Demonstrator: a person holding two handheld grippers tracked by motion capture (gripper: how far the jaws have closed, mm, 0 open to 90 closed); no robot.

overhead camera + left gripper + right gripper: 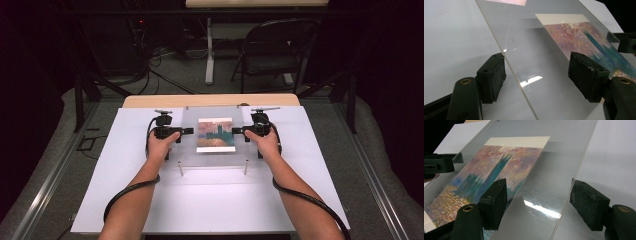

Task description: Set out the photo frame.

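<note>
A clear acrylic sheet lies on the white board with a painted print of teal towers and a pink sky under it. My left gripper is at the sheet's left edge, and my right gripper is at its right edge, both pointing inward. In the left gripper view the sheet has its edge running between the wide jaws, one pad beside the edge and the other over the sheet near the print. The right gripper straddles the sheet's other edge the same way. Both are open.
Two thin metal pins stand at the sheet's near corners. The white board covers a wooden table. A black folding chair and cables are on the floor beyond. Each gripper view shows the other gripper across the sheet.
</note>
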